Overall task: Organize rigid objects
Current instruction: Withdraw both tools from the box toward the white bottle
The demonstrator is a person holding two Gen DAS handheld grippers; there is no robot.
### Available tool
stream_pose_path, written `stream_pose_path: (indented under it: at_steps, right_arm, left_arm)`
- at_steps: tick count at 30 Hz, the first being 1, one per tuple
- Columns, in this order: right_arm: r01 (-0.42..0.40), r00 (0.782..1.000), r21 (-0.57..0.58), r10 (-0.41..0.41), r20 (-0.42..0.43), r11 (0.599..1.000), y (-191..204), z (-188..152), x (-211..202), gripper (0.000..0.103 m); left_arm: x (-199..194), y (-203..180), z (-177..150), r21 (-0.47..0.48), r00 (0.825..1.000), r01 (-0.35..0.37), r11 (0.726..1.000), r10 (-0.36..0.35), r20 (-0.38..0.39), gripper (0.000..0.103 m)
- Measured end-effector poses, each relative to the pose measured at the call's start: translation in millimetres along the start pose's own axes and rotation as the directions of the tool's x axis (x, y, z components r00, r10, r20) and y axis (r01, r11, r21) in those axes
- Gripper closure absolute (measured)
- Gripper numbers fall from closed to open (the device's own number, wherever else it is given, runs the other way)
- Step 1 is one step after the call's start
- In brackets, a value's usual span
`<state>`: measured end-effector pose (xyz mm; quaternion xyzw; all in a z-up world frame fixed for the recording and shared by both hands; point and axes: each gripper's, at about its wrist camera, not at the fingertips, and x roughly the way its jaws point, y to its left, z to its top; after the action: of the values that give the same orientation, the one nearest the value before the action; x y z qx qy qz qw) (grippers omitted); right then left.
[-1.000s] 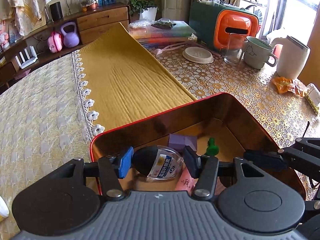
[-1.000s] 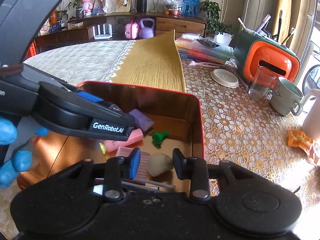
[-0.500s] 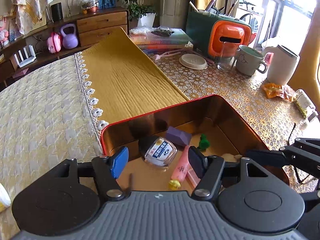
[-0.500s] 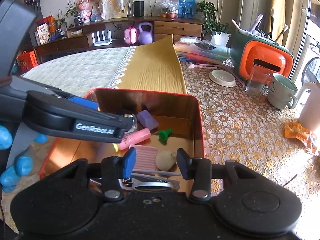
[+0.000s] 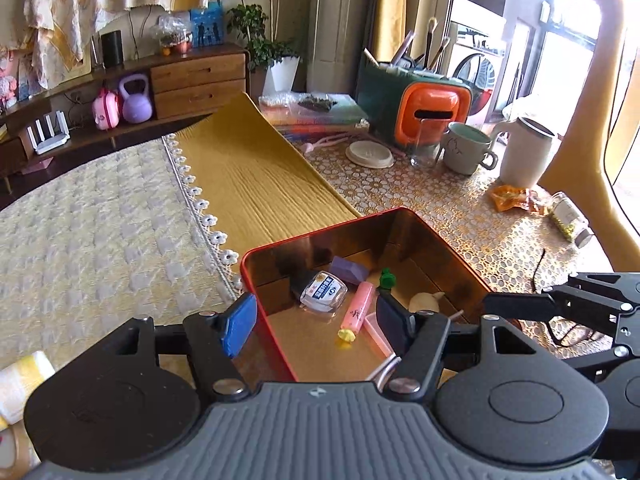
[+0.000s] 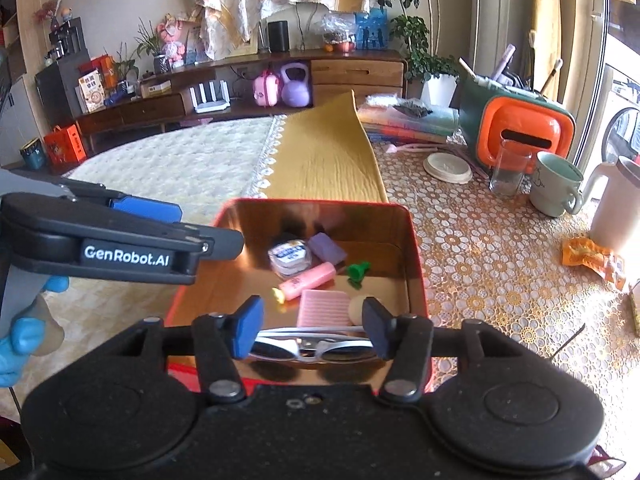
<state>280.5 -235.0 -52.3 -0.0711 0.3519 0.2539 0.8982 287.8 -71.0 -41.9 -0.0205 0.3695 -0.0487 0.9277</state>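
A home living room; wooden sideboard (image 6: pixel 352 76) with potted plants (image 6: pixel 424 60), curtains, lace-covered table (image 6: pixel 480 248) bearing mugs (image 6: pixel 554 188).

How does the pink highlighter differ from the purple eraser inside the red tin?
The pink highlighter is long and slim, while the purple eraser is a short block. The highlighter has a yellow tip; the eraser is one colour. The eraser lies nearer the far wall of the red tin. Both lie loose on the tin's floor.
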Motion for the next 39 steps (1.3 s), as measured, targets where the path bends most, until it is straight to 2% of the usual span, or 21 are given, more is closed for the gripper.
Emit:
stream_pose_path:
  at_steps: [6,9,12,16,19,23,30,36,39]
  right_arm:
    - [-0.009,1.000,-0.027,0.009,0.015,1.000,20.1,-0.3,-17.7,0.041]
    - [-0.018,1.000,-0.037,0.019,0.020,0.999,31.4,-1.8,-25.9,0.039]
    - [-0.030,0.999,-0.050,0.032,0.027,0.998,44.1,-3.2,-33.2,0.038]
    - [-0.051,0.998,-0.064,0.054,0.039,0.997,62.2,-5.7,-41.9,0.033]
    - [-0.067,0.997,-0.070,0.070,0.043,0.995,73.6,-5.6,-44.7,0.031]
    - [-0.087,0.995,-0.082,0.091,0.046,0.993,90.6,-6.7,-46.4,0.025]
    - [-0.128,0.990,-0.113,0.135,0.050,0.985,119.6,-8.2,-43.9,0.012]
    - [-0.168,0.982,-0.141,0.178,0.058,0.976,142.9,-9.9,-40.5,0.001]
    - [-0.184,0.979,-0.152,0.195,0.061,0.971,155.1,-9.6,-37.3,0.000]
  left_arm:
    - [-32.7,8.4,-9.8,0.006,1.000,0.004,1.000,-0.004,0.028,0.037]
    - [-50.1,16.6,-16.8,0.009,0.999,-0.002,1.000,0.002,0.041,0.029]
    - [-68.6,26.0,-25.2,0.014,0.998,-0.020,1.000,0.019,0.060,0.028]
    - [-90.9,43.8,-38.4,0.000,0.997,-0.032,0.999,0.032,0.070,0.027]
    - [-105.5,58.7,-49.3,-0.020,0.996,-0.048,0.999,0.050,0.079,0.022]
    - [-120.2,78.3,-62.8,-0.045,0.994,-0.072,0.996,0.075,0.083,0.022]
    - [-149.8,105.9,-87.1,-0.051,0.979,-0.137,0.989,0.143,0.142,0.017]
    - [-165.7,131.4,-105.5,-0.084,0.971,-0.175,0.981,0.186,0.150,0.017]
    - [-170.4,145.3,-116.0,-0.111,0.965,-0.203,0.973,0.218,0.148,0.017]
